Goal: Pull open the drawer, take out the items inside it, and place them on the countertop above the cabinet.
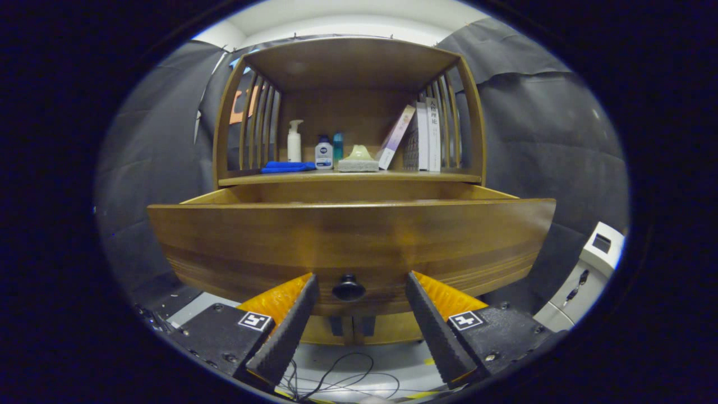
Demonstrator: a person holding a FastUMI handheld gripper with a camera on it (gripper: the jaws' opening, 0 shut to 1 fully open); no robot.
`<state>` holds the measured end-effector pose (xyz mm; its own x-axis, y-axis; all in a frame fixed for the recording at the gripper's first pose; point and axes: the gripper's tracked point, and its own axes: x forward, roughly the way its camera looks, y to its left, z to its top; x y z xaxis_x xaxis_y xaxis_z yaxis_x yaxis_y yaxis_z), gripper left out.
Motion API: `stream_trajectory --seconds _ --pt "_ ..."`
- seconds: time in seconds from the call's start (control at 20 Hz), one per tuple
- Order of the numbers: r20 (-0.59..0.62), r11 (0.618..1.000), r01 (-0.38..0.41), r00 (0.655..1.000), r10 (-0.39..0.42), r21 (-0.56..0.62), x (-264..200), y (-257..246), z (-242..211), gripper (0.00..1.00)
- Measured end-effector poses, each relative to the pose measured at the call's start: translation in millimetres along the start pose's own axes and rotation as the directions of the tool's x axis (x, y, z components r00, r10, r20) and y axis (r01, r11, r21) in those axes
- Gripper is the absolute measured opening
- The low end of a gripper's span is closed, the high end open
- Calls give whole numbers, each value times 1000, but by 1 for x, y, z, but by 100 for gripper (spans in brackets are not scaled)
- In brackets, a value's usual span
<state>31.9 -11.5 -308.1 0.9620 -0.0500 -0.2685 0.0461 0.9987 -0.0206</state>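
A wooden cabinet's drawer (348, 235) stands pulled out toward me, its wide front panel close ahead. Its small dark knob (348, 288) sits between my fingertips, with a gap on each side. My gripper (362, 280) is open, the fingers not touching the knob. The drawer's inside is hidden behind its front panel. Above it runs the countertop (348, 178), carrying a blue cloth (287, 166), a white pump bottle (294, 141), a small white bottle (323, 153), a teal bottle (337, 147), a sponge-like block (359, 160) and several books (418, 136).
Slatted wooden sides and a top board enclose the countertop shelf. Black cloth walls stand around the cabinet. A white device (589, 269) sits low to the right. Loose cables (336, 379) lie on the pale floor below my fingers.
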Motion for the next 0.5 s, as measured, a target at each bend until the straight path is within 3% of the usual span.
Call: stream_trajectory --seconds 0.5 --pt "13 1000 -22 1000 22 -7 0 4 2 98"
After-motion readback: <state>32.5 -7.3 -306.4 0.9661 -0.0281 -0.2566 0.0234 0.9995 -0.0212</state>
